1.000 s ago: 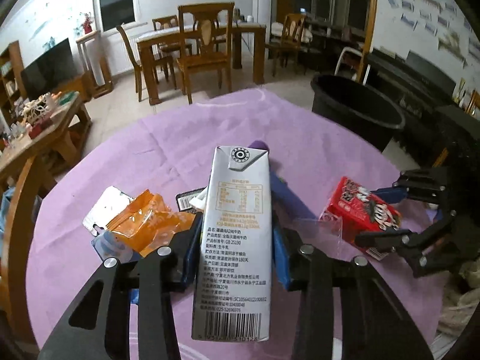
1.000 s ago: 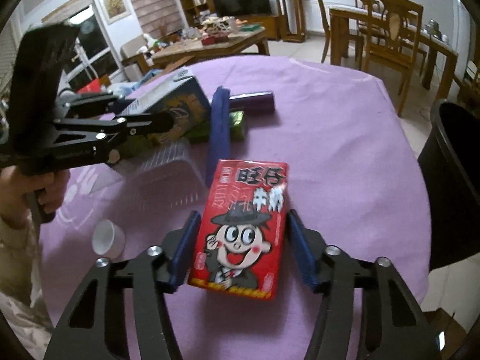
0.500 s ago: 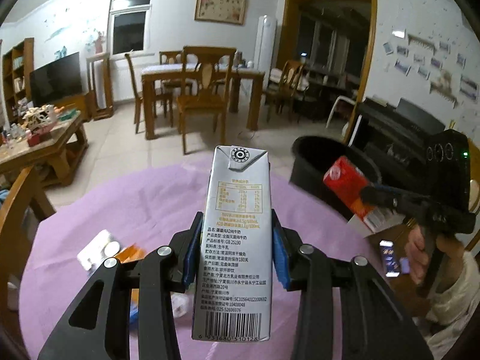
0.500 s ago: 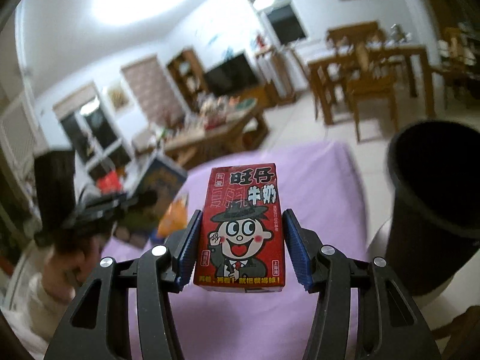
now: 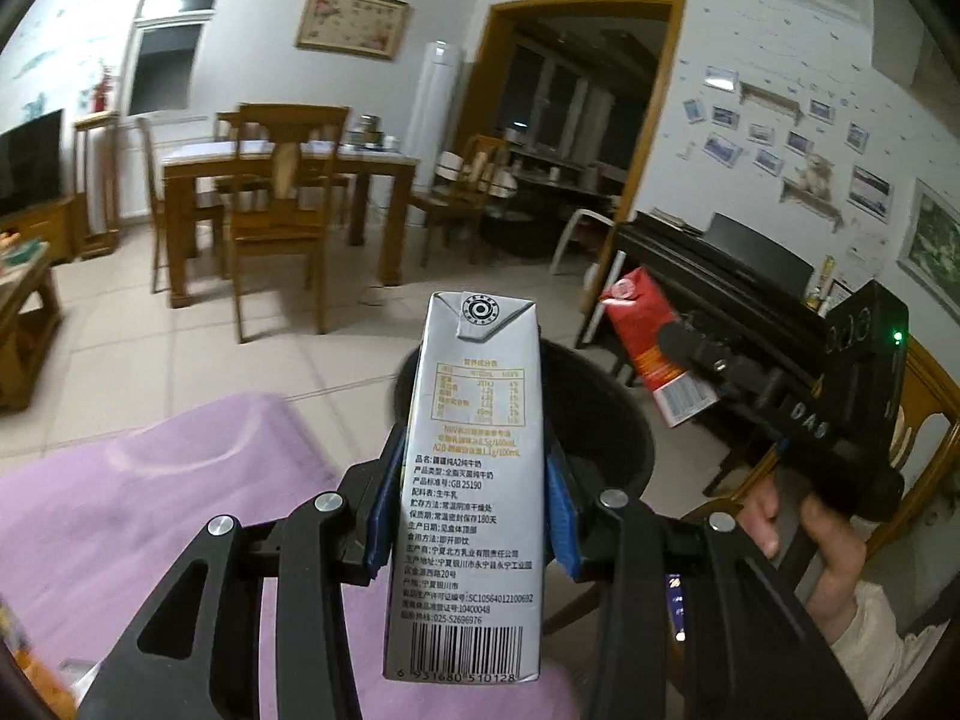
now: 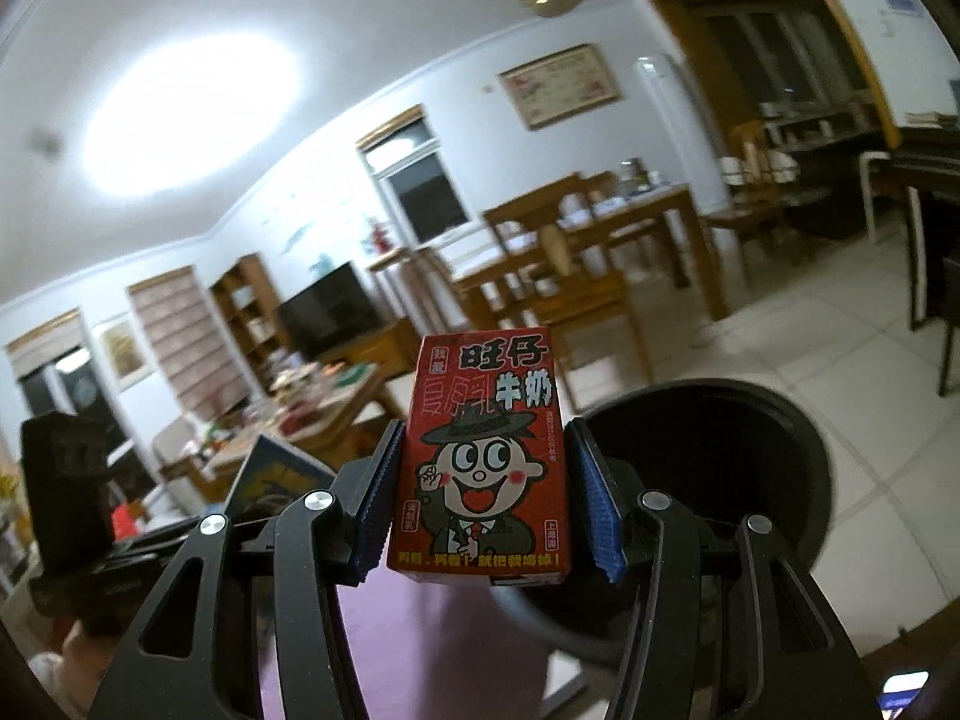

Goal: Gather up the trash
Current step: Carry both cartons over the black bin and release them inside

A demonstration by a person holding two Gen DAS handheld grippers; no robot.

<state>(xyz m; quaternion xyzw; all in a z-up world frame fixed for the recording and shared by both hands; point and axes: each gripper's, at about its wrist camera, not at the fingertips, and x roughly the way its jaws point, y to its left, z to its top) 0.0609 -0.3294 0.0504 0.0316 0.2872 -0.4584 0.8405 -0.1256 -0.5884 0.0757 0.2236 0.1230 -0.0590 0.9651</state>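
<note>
My left gripper [image 5: 468, 516] is shut on a tall silver milk carton [image 5: 468, 492] and holds it upright in the air, in front of a black trash bin [image 5: 612, 414] that stands on the floor past the table edge. My right gripper [image 6: 486, 498] is shut on a red milk carton [image 6: 480, 462] with a cartoon face, held up with the same bin [image 6: 720, 480] just behind and to its right. The red carton [image 5: 654, 354] and the right gripper also show in the left wrist view, above the bin's right side.
The purple-clothed table [image 5: 150, 510] lies below left. Orange trash [image 5: 24, 660] shows at its lower left edge. A black piano [image 5: 720, 276] stands right of the bin, and a wooden dining table with chairs [image 5: 270, 204] stands beyond on the tiled floor.
Both grippers have lifted their cartons off the table and swung them towards the bin. The views have tilted up from the tabletop to the room.
</note>
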